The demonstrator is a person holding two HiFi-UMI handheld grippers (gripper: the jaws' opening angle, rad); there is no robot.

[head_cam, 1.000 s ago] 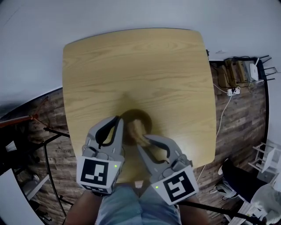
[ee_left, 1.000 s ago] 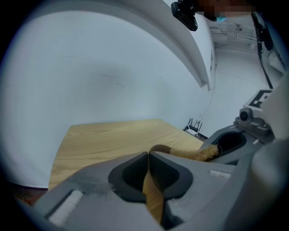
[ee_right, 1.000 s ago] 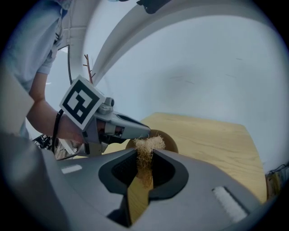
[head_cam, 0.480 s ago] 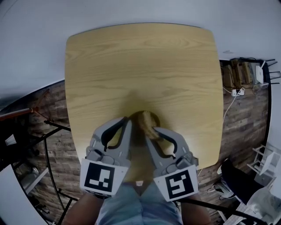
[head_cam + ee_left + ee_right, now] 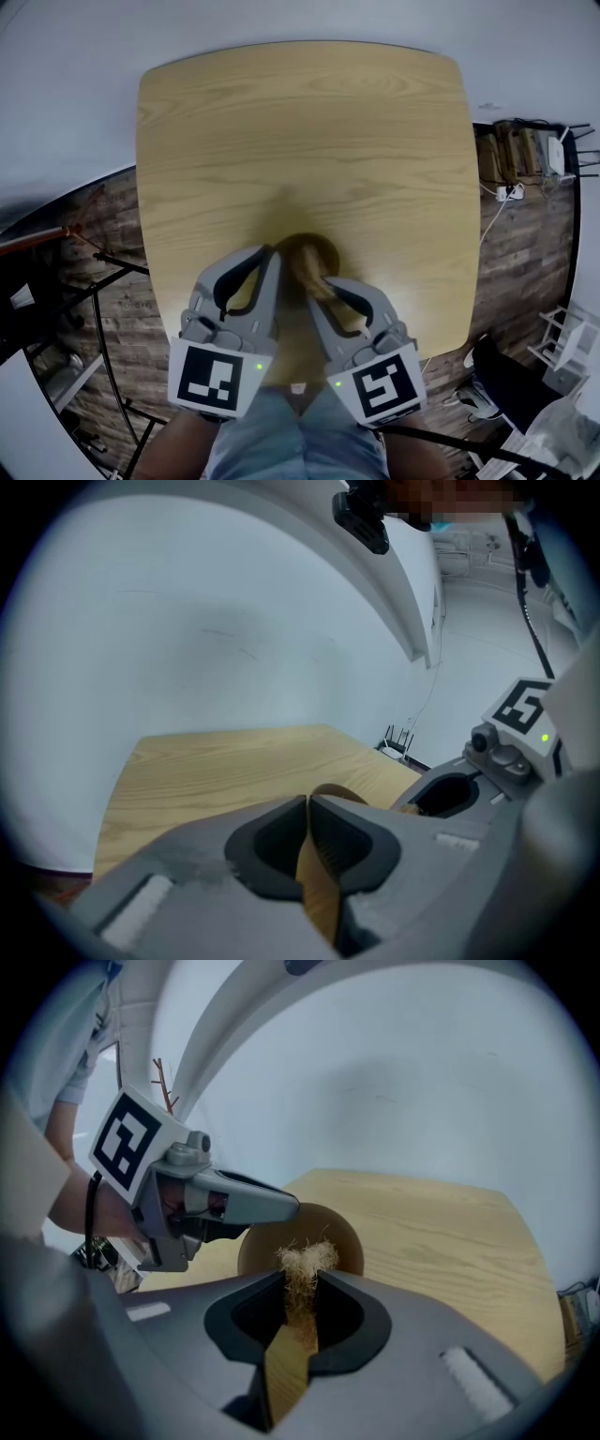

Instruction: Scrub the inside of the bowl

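A small brown wooden bowl (image 5: 314, 251) stands on the light wooden table (image 5: 300, 141), near its front edge. My left gripper (image 5: 272, 255) is shut on the bowl's left rim; the thin rim (image 5: 330, 795) shows between its closed jaws. My right gripper (image 5: 317, 287) is shut on a scrubbing brush (image 5: 302, 1262). The brush's straw-coloured fibres stick out past the jaws toward the bowl's inside (image 5: 323, 1227). The left gripper (image 5: 246, 1202) reaches in from the left and covers part of the rim. The bowl's bottom is mostly hidden.
The table's front edge (image 5: 300, 380) lies just under the grippers, with the person's knees (image 5: 281, 441) below it. Cables and a power strip (image 5: 511, 192) lie on the wood floor at the right. Black stand legs (image 5: 103, 291) are at the left.
Both grippers keep their holds. The right gripper with the brush has shifted slightly over the bowl, and the head view has moved a little.
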